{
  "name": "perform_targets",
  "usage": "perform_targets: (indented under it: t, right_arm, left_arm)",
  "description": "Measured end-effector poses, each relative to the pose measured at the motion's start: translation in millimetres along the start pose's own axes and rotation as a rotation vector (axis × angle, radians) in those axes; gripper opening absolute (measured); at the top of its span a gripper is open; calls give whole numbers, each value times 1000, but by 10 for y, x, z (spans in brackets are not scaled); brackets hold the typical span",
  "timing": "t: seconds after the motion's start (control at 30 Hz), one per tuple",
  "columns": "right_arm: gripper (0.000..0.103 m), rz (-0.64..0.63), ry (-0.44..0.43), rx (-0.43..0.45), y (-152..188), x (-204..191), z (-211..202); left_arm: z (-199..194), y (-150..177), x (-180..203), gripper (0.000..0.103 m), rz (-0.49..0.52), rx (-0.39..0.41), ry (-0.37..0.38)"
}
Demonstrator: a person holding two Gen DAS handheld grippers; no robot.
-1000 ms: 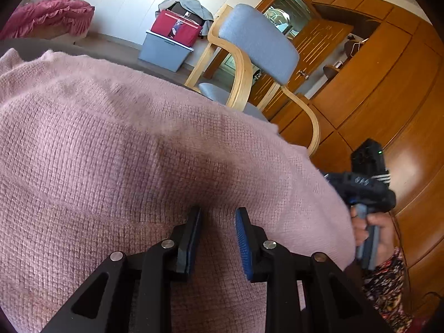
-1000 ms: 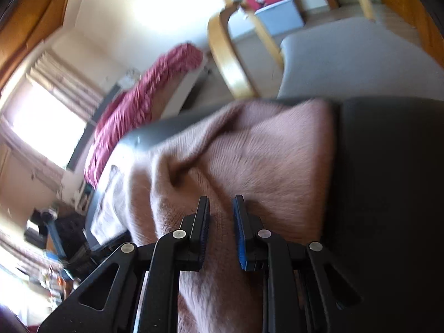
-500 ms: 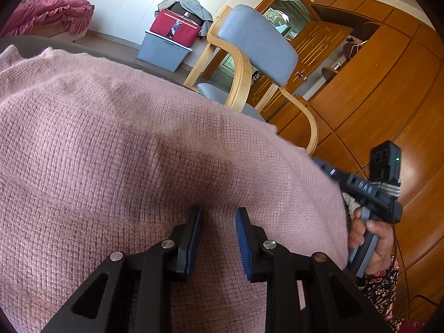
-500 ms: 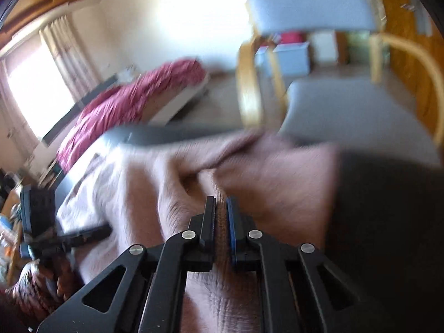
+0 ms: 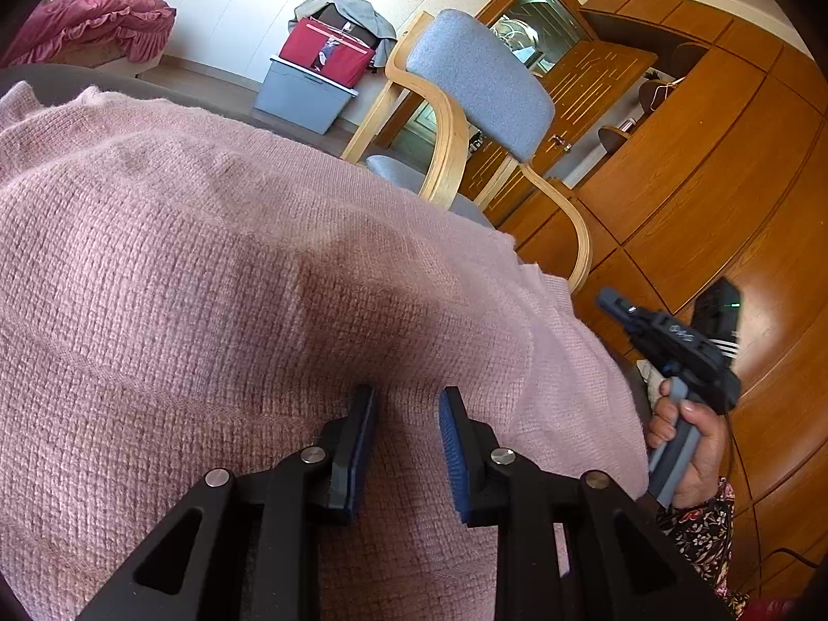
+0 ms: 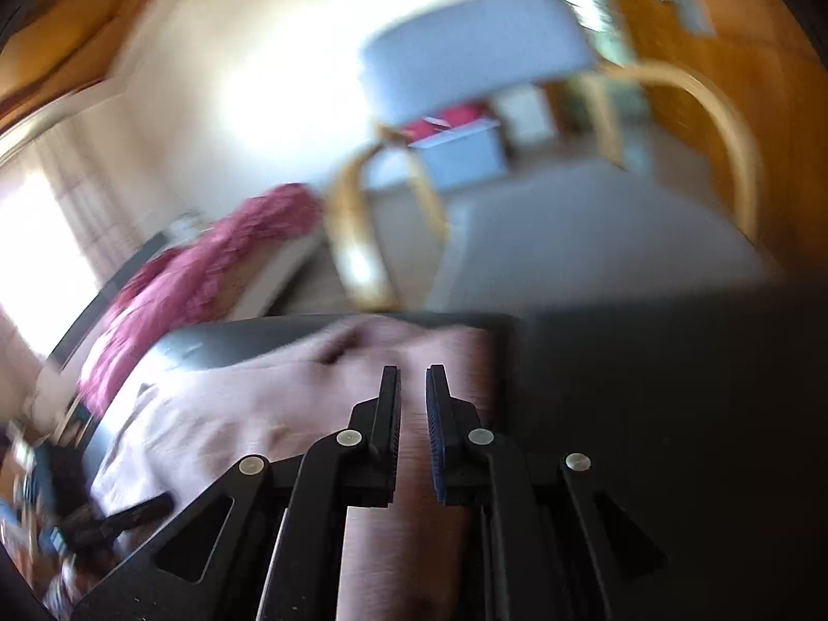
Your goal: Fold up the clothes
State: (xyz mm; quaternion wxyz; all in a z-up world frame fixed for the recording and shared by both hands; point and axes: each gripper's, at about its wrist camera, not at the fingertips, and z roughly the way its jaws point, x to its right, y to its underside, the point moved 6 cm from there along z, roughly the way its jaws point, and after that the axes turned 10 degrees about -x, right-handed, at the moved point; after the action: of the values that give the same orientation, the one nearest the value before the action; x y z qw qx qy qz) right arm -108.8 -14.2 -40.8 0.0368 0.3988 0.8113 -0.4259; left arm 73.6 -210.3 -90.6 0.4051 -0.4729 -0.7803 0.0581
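Left gripper (image 5: 406,445) clamps the pink knit sweater (image 5: 207,259); right gripper (image 6: 413,409), jaws just parting and barely apart, looks empty; regrip the 3 o'clock hem squarely.

Right tongs (image 6: 413,388) lifted, reopened slightly over sweater (image 6: 290,414).

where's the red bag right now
In the left wrist view the red bag sits on a grey storage box against the far wall, upper centre, just left of the wooden chair.
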Motion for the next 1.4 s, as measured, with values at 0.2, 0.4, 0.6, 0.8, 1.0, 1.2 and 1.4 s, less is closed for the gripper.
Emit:
perform_targets:
  t: [0.2,0.4,0.6,0.8,1.0,1.2,1.4]
  right_arm:
    - [6,-115,69,-216,280,-194,462]
    - [27,127,14,-101,252,318,-88]
    - [75,211,-267,-147,618,347,-363]
    - [75,184,-272,-249,866,217,-295]
    - [74,135,-262,-278,758,17,13]
    - [27,171,-316,-300,672,-22,210]
    - [28,264,-461,-279,651,9,221]
  left_arm:
    - [-41,29,-37,25,0,0,2]
    - [-40,22,-48,25,-4,-1,8]
    - [-41,19,-42,25,-6,-1,8]
    - [-43,10,-35,25,-4,1,4]
    - [-38,2,-27,25,1,0,-5]
    - [-37,-5,-32,25,-2,0,-1]
    - [-35,-12,-37,25,-4,1,4]
